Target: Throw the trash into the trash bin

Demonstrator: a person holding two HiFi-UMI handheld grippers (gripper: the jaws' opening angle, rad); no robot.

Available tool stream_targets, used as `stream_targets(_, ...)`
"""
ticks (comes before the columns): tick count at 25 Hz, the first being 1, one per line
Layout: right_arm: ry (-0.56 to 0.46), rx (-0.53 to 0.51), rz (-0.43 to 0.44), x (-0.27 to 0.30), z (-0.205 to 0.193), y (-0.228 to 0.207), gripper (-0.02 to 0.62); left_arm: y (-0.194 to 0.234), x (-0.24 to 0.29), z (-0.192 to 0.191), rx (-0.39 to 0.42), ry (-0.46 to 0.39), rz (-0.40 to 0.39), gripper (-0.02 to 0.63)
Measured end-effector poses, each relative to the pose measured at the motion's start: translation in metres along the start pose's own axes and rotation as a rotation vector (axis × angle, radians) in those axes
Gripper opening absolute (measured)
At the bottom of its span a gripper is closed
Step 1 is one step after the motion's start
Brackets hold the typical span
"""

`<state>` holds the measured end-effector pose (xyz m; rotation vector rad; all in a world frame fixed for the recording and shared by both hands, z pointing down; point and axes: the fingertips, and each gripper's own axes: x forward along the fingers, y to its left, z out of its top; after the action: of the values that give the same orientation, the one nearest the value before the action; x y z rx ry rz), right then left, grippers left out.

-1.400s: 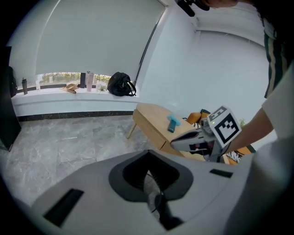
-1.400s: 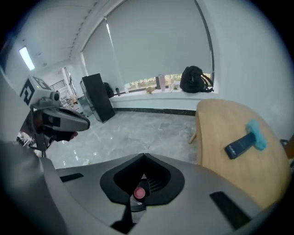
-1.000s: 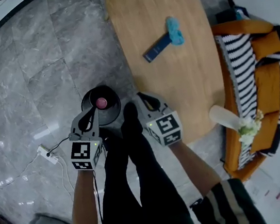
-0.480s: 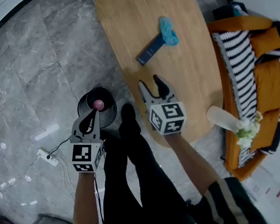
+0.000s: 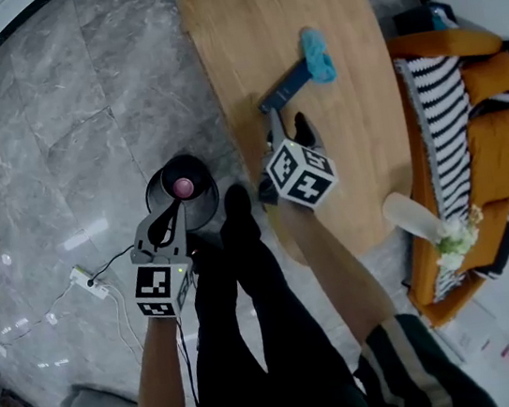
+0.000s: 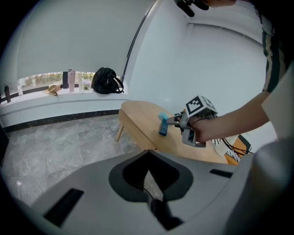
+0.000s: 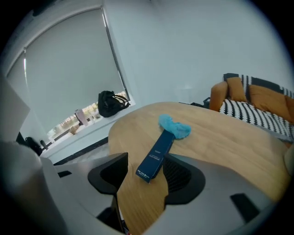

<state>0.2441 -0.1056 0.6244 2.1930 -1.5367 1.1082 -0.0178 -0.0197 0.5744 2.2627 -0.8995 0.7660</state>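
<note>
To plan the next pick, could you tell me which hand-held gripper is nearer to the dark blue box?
Right. The right hand-held gripper's jaws, just opened, flank the dark blue box's near end untouched; the left hand-held gripper hangs by the trash bin.

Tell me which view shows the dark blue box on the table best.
The right gripper view: the dark blue box lies large and whole, its near end between the right gripper's jaws, which have just been opening. The head view shows it small, from above; the left gripper view shows it tiny and far off.
</note>
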Motion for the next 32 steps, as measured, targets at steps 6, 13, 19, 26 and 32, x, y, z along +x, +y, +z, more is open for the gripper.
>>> stream_targets(6,0.049,0.064,-0.120,0.037,-0.007,-0.017,0.218,0.015,-0.009,-0.012,-0.010,0.002,0.015,0.000)
stream_targets(13,0.086,0.120,-0.202,0.063,-0.013,-0.023,0.218,0.031,-0.018,-0.027,-0.055,0.011,0.025,0.000)
stream_targets(19,0.113,0.097,-0.216,0.069,-0.016,-0.017,0.218,0.034,-0.020,-0.032,-0.058,0.015,0.008,0.000)
stream_targets(26,0.160,0.193,-0.115,0.070,-0.024,-0.008,0.191,0.040,-0.025,-0.036,-0.055,0.014,-0.002,0.000)
stream_targets(32,0.172,0.233,-0.025,0.061,-0.037,0.002,0.178,0.042,-0.031,-0.039,-0.055,0.006,0.000,0.000)
